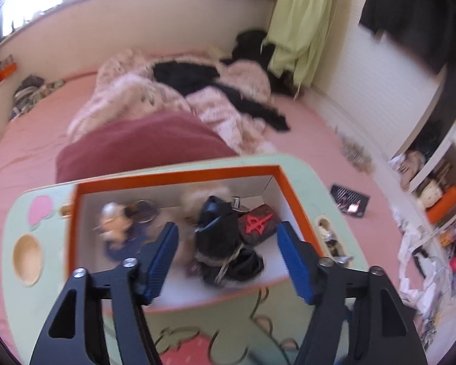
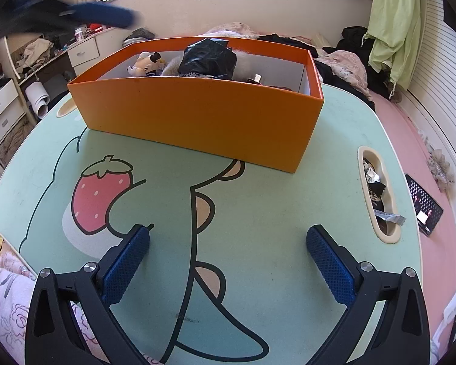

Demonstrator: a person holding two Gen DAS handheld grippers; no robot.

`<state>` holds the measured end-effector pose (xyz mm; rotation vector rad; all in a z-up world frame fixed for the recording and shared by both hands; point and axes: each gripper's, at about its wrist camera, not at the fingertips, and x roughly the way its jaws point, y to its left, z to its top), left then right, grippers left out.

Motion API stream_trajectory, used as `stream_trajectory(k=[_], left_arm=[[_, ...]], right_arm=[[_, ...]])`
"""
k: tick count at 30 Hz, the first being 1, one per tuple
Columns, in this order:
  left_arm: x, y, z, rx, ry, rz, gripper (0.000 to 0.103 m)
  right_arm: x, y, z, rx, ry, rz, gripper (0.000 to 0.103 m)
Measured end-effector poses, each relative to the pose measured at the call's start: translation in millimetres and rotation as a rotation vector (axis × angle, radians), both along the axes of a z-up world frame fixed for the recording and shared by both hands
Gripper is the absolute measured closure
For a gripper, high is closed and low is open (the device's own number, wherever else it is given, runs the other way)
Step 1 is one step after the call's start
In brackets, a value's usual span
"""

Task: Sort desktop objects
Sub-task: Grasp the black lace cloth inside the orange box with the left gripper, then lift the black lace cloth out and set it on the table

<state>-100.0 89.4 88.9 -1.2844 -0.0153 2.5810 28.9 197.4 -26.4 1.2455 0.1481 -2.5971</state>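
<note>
Bright window daylight; left wrist view motion-blurred, both fisheye-curved with dark corners.

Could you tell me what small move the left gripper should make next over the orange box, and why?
Probably lift the left gripper clear of the orange box: its fingers stand open and empty above the black bag, and the table looks bare.
</note>
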Motion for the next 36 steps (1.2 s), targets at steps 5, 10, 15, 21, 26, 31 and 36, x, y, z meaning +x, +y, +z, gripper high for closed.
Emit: stream_trajectory(k=[5,10,15,21,26,31,36], left_arm=[[-20.3,11.7,-28.4,-0.113,-0.034,0.064,0.077],[4.1,-14.5,-3.8,0.050,0.045,0.047,0.082],[58.8,-45.1,48.8,0.202,0.199,0.012,0.082],[120.5,-73.6,49.7,0.257,0.240,-0.020,0.082],[123.4,-85.6,-10.8,0.209,0.147,0.041,0.080],[101.5,-113.9,-58.6,0.187,0.044,0.165,0.039],[119.7,-119.5,-59.0,0.113,0.050,0.148,0.004]], right_arm=[[-0.9,-1.9,0.0,-0.001,0.001,0.000,0.000],[1.6,-5.0,0.0,-0.001,0.000,0.000,0.000],[4.4,-7.7,-0.1,-0.001,0.000,-0.001,0.000],[4.7,-8.7,-0.5,-0.002,0.001,-0.001,0.000],[4.8,-9.4,-0.9,-0.002,0.001,-0.001,0.000],[5.0,-9.9,-1.2,-0.003,0.001,-0.001,0.000],[5.0,-10.6,-1.6,-0.003,0.000,-0.001,0.000]])
